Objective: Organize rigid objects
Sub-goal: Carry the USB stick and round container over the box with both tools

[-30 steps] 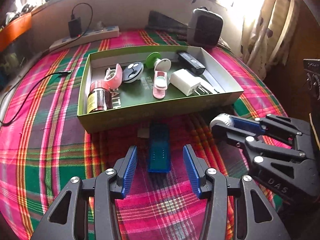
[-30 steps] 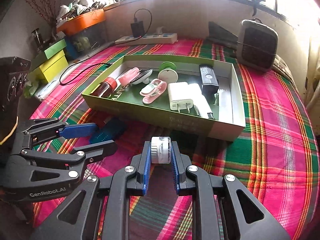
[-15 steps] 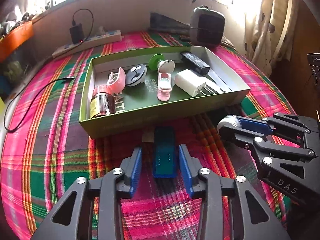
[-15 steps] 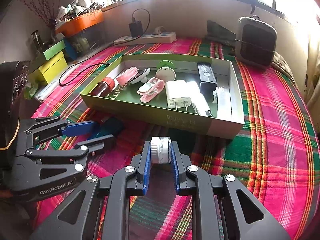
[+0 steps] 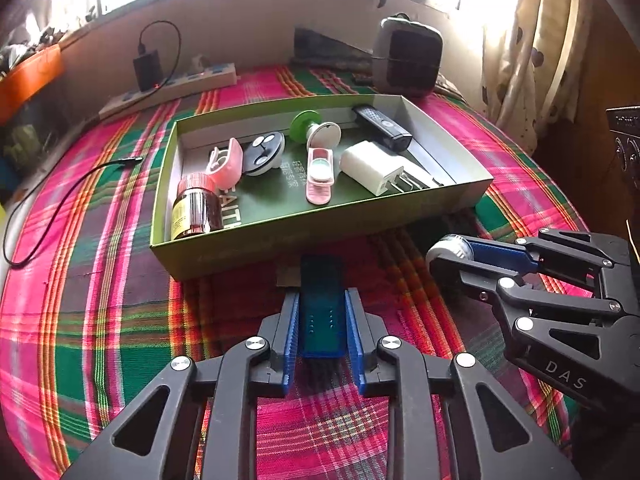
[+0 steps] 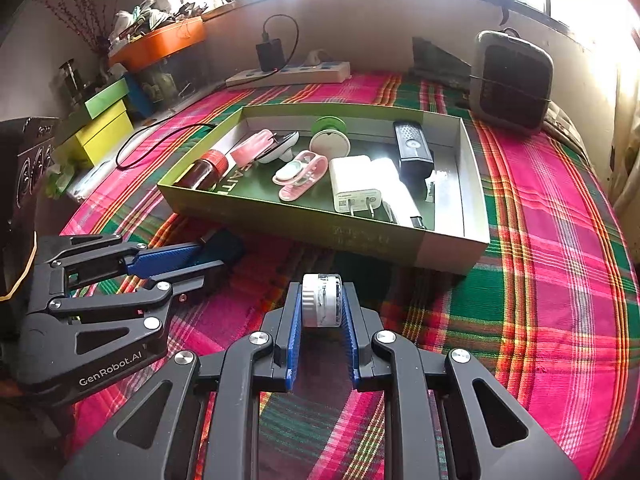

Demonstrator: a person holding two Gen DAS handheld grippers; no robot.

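My left gripper (image 5: 322, 300) is shut on a translucent blue rectangular device (image 5: 322, 304) lying on the plaid cloth just in front of the green box (image 5: 280, 236). My right gripper (image 6: 321, 300) is shut on a small white round jar (image 6: 321, 300), held near the box's front wall (image 6: 360, 236). The box holds a red-capped bottle (image 5: 196, 210), pink clips (image 5: 226, 160), a white charger (image 5: 370, 166), a black remote (image 5: 382, 126) and a green-and-white spool (image 5: 316, 128). The right gripper also shows in the left wrist view (image 5: 452, 254), the left gripper in the right wrist view (image 6: 208, 256).
A black cable (image 5: 52, 200) lies on the cloth at the left. A power strip (image 5: 172, 88) and a grey heater (image 5: 408, 56) stand at the back. Yellow and green boxes (image 6: 100, 124) sit off the left edge. A curtain (image 5: 528, 60) hangs at the right.
My left gripper has closed from wide open onto the blue device. The right gripper keeps hold of the white jar and has shifted only slightly.
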